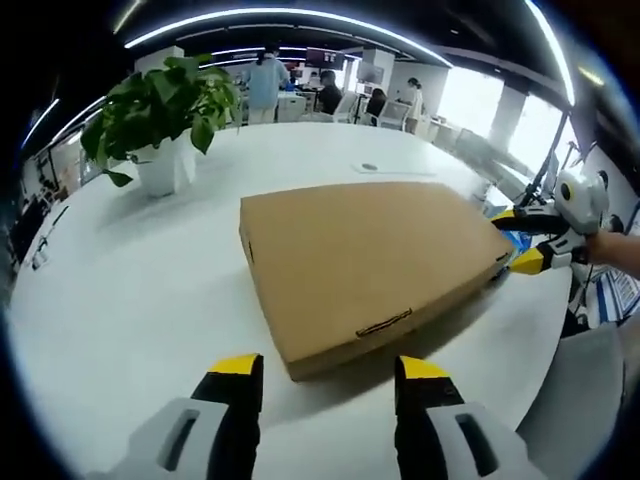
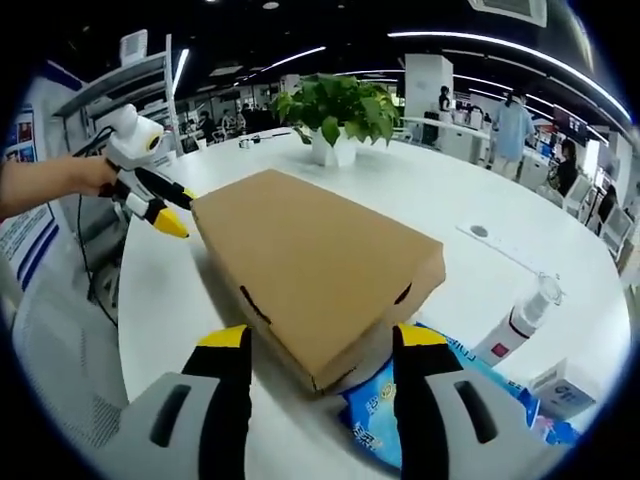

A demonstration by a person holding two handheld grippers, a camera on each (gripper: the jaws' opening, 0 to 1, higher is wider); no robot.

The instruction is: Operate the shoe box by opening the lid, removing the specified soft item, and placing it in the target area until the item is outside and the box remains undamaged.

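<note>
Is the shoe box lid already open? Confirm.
No. In the left gripper view the cardboard shoe box lies flat on the white table, its lid closed.

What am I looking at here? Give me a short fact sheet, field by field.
setting: white table in an open office
box: brown cardboard, flat, lid closed
left gripper: open, at one edge of the box, not touching
right gripper: open, at a box corner
plant: white pot, beyond the box
blue packet: beside the box near the right gripper
spray bottle: standing by the packet
</note>
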